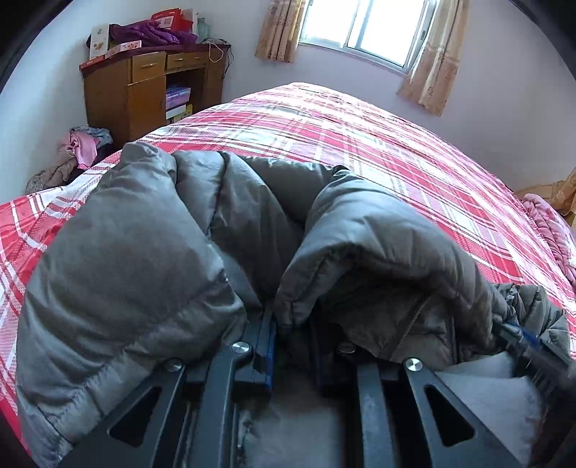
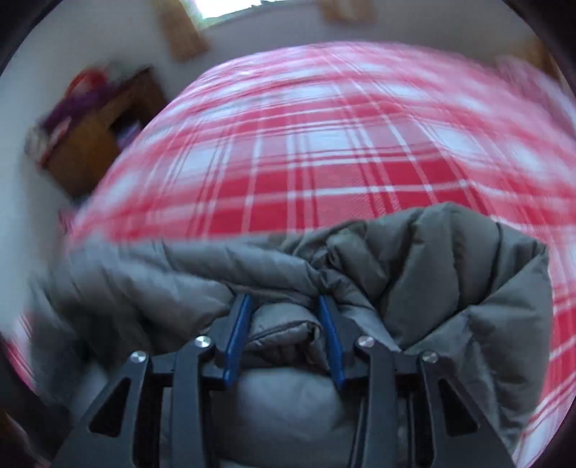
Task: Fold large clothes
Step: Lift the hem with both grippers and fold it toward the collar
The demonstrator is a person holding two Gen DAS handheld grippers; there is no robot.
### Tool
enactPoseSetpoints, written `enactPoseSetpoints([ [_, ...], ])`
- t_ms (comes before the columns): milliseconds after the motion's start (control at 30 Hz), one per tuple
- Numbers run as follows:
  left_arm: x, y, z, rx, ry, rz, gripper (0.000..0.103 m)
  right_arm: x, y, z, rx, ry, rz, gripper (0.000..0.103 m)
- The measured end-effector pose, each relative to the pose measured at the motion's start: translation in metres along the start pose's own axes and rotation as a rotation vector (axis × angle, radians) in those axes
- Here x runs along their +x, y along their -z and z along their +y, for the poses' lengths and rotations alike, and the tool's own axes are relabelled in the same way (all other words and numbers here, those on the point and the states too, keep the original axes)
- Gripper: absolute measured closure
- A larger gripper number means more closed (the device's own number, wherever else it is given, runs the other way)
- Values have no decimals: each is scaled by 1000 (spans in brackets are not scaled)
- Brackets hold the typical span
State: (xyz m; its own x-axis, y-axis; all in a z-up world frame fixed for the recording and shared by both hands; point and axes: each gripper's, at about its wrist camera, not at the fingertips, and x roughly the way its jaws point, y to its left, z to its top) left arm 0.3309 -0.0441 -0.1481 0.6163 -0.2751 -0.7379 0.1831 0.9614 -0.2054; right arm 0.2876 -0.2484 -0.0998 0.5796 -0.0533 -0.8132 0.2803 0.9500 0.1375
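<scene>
A puffy grey down jacket [image 1: 136, 259] lies bunched on the near part of a bed with a red plaid cover [image 1: 360, 144]. My left gripper [image 1: 291, 324] is shut on a folded edge of the jacket, which bulges up on both sides of the fingers. In the right wrist view the jacket [image 2: 450, 273] fills the lower half. My right gripper [image 2: 284, 306] has a thick roll of the grey fabric between its blue pads, and the pads press on it from both sides. Part of the right gripper's fingers [image 1: 522, 342] shows at the right edge of the left wrist view.
A wooden cabinet [image 1: 144, 90] piled with boxes and a purple garment stands at the back left, with a heap of clothes [image 1: 79, 147] on the floor beside it. A curtained window [image 1: 363, 28] is behind the bed. A pink blanket [image 1: 547, 223] lies at the bed's right edge.
</scene>
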Motion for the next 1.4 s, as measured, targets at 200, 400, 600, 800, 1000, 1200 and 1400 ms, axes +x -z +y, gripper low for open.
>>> enactPoseSetpoints([
  [200,-61,2,2,63,8,17,87,-1,19,17,-135,102,-85,61],
  [400,-115,-34,-28,111,106,-134,86,-3,19,15,-129,90,-104,61],
  [600,-59,-77,-80,195,95,-103,84,-6,21,14,-126,79,-115,61],
  [800,19,-26,-29,133,27,44,84,-6,21,13,-122,69,-120,60],
  [1000,24,-21,-26,117,27,15,84,-7,22,17,-138,78,-118,60],
  [1200,23,-18,-28,133,10,3,84,-19,15,18,-139,62,-115,58],
  [1400,23,-18,-31,154,-15,-3,84,-37,4,-17,-16,59,-108,36],
])
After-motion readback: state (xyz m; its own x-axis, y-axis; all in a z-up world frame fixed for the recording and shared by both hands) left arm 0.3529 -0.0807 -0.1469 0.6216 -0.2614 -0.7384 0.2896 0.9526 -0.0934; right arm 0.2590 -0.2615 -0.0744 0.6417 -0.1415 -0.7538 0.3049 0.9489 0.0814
